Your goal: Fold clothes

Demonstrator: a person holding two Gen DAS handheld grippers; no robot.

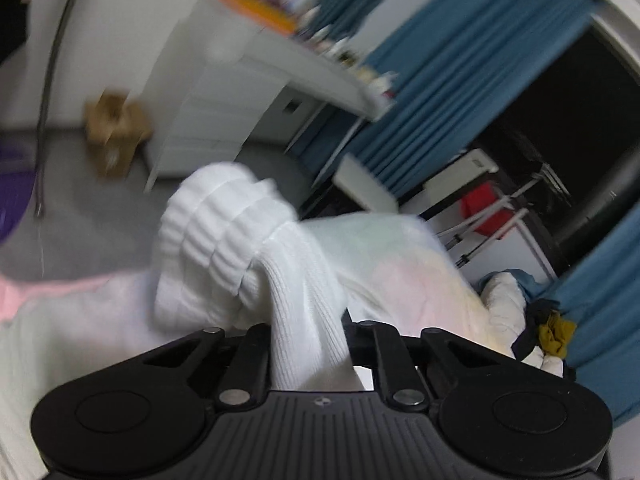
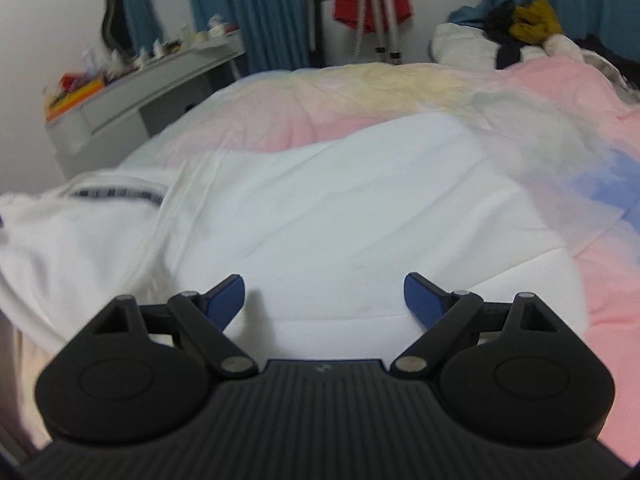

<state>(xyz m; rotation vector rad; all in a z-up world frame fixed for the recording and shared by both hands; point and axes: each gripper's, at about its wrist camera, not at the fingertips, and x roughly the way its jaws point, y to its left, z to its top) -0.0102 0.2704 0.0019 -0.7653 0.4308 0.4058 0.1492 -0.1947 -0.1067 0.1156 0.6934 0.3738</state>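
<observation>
Folding looks barely begun, judging by how the white garment [image 2: 320,216] lies: it is spread wide across the pastel bedspread [image 2: 552,92], its body mostly flat, 1 sleeve trailing off to the left with a dark printed band across it, and no clean fold line showing anywhere. From the left wrist view, the left gripper [image 1: 308,344] is clamped on a bunch of white ribbed fabric [image 1: 296,304], seemingly a cuff or hem of that same garment, though the blur makes it hard to be sure which edge; the cloth rises between the jaws and billows out in thick ribbed rolls ahead of them. The right gripper [image 2: 324,300] hangs just above the garment's near edge with its 2 blue pads [image 2: 226,296] standing wide apart and nothing between them. So 1 edge is taken in hand and the other is not, which suggests the first fold is only being set up. Still to do, as far as can be judged: take a second hold with the free gripper, carry the edges over, tuck the sleeves in, and square the piece. A heap of other clothes [image 2: 524,24] lies at the far end of the bed, so more items may wait after this one.
</observation>
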